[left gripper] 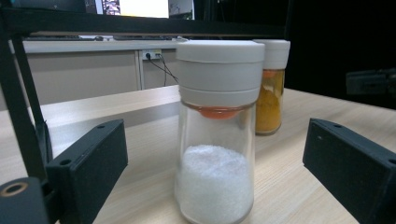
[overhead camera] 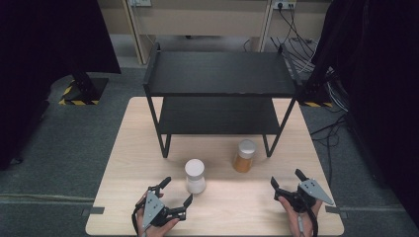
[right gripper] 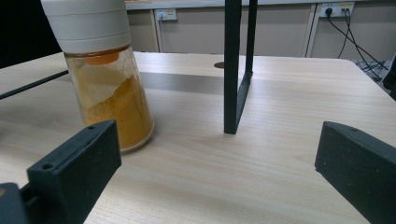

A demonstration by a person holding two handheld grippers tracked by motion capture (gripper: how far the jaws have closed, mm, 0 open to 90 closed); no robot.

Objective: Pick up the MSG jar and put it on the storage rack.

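A glass shaker of white grains [overhead camera: 195, 176] with a pale lid stands upright near the table's front, and fills the middle of the left gripper view [left gripper: 216, 135]. A second shaker with yellow-orange powder [overhead camera: 244, 156] stands to its right, in front of the black two-tier shelf [overhead camera: 220, 81]; it also appears behind the white one [left gripper: 271, 88] and at the left of the right gripper view [right gripper: 105, 70]. My left gripper [overhead camera: 177, 190] is open, just short of the white shaker. My right gripper [overhead camera: 286, 178] is open, near the front right, with nothing between its jaws.
The shelf's front right leg [right gripper: 236, 70] rises from the wooden table [overhead camera: 222, 207] ahead of the right gripper. Dark curtains flank the table. Cables and wall sockets [overhead camera: 301, 44] lie on the floor behind the shelf.
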